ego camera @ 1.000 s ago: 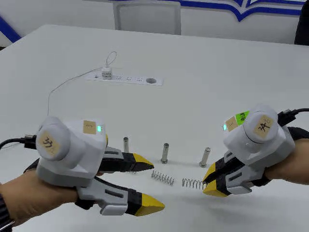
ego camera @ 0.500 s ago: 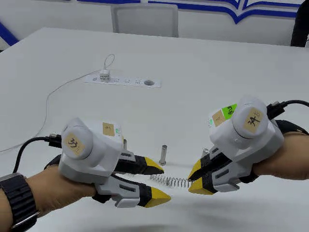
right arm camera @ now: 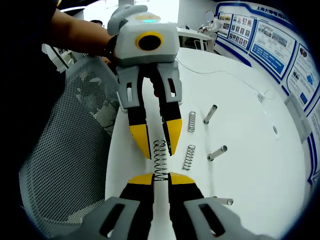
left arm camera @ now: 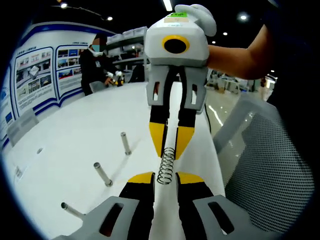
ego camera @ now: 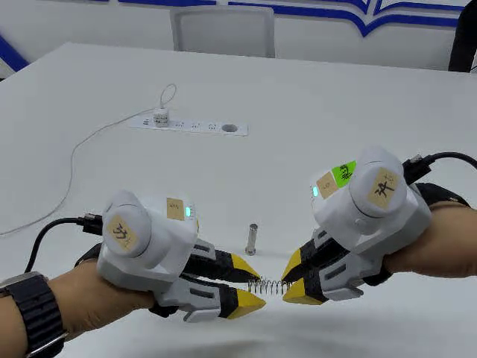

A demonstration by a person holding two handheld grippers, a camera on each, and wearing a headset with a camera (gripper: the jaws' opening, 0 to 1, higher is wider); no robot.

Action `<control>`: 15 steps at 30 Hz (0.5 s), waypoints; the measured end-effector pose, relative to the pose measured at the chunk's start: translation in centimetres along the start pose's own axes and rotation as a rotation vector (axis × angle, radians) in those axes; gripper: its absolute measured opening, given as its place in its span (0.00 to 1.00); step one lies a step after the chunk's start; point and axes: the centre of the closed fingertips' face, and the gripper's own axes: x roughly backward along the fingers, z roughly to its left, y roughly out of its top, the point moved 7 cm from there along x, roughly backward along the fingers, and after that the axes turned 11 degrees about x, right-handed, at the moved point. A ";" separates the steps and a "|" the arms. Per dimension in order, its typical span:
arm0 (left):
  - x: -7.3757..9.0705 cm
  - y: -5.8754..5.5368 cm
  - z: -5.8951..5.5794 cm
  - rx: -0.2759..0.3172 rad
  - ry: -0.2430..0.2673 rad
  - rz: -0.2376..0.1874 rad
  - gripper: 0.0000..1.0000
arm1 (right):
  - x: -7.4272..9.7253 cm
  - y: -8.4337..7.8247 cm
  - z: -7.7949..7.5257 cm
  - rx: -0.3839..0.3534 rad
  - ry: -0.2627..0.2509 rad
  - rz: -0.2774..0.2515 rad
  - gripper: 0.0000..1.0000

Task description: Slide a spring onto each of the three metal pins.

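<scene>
A thin steel spring (ego camera: 270, 285) hangs level between my two grippers, above the white table. My right gripper (ego camera: 289, 278) is shut on one end of it (right arm camera: 160, 162). My left gripper (ego camera: 253, 286) faces it from the left, its jaws open but narrow, straddling the spring's other end (left arm camera: 166, 166). Three metal pins (left arm camera: 125, 143) (left arm camera: 102, 174) (left arm camera: 72, 211) stand in a row on the table; the middle pin (ego camera: 252, 237) rises just beyond the spring. Two more springs (right arm camera: 192, 121) (right arm camera: 189, 157) lie flat on the table beside the pins (right arm camera: 210, 114).
A white power strip (ego camera: 190, 124) with a plug and a thin cable (ego camera: 74, 153) lies farther back on the table. A mesh chair (right arm camera: 75, 130) stands at the table's near edge, another chair (ego camera: 222, 30) at the far side. A person (left arm camera: 95, 62) stands in the background.
My right gripper lifted a spring off the table and carried it left. My left gripper moved right to meet it, and its jaws narrowed around the spring's free end.
</scene>
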 end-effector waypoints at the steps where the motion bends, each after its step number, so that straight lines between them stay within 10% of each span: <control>1: 0.0 0.0 0.0 -0.001 -0.001 0.000 0.17 | 0.0 0.0 0.0 0.001 0.001 0.002 0.11; 15: -0.3 0.2 -0.6 -0.028 -0.018 -0.001 0.11 | 0.0 0.0 0.4 0.019 0.006 0.006 0.11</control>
